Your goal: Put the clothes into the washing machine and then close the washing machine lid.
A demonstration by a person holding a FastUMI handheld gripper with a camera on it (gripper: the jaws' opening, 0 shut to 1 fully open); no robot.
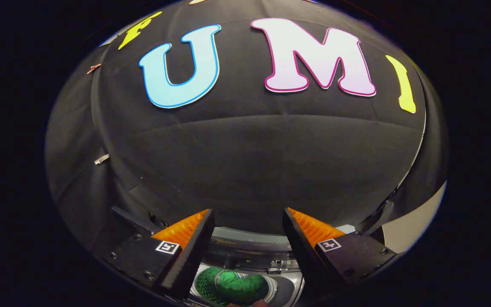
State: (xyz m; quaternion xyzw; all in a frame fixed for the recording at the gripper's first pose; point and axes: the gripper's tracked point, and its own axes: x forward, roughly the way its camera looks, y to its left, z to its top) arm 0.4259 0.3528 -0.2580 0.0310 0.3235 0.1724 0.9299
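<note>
My gripper (247,226) stands open, its two fingers spread wide with nothing between them. Below and between the fingers lies the washing machine's top (249,249), with its round drum opening. Green clothes (239,286) lie inside the drum. The gripper hangs above the machine, apart from the clothes. The machine's lid is hidden from me.
The booth's black cloth wall (249,162) rises just beyond the machine. A pale panel (411,228) shows past the right finger.
</note>
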